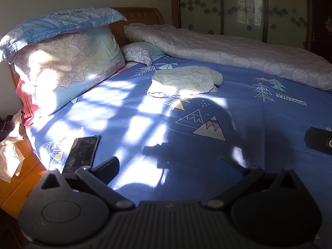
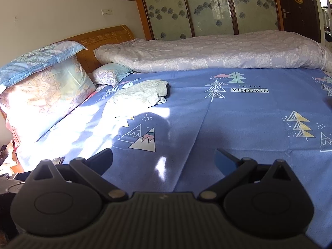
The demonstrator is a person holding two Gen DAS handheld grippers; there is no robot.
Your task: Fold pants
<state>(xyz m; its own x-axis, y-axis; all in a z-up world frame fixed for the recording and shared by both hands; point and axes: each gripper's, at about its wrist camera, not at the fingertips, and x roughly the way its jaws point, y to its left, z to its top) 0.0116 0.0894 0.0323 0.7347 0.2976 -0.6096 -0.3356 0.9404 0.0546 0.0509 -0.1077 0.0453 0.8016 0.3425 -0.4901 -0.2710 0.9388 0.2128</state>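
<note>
Two low, headboard-facing views over bed

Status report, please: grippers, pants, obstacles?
Left gripper and right gripper open, empty. Pants bunched on sheet, untouched. Phone near left gripper.

**What lies where on the bed**

The crumpled pale green pants lie on the blue patterned bedsheet. The stacked flowery pillows sit left of them, the rolled white quilt behind, the black phone in front.

- Blue bedsheet printed with trees and mountains
- Stacked patterned pillows against the wooden headboard
- Pale quilt bunched along the far side
- Phone lying at the sheet's near edge
</note>
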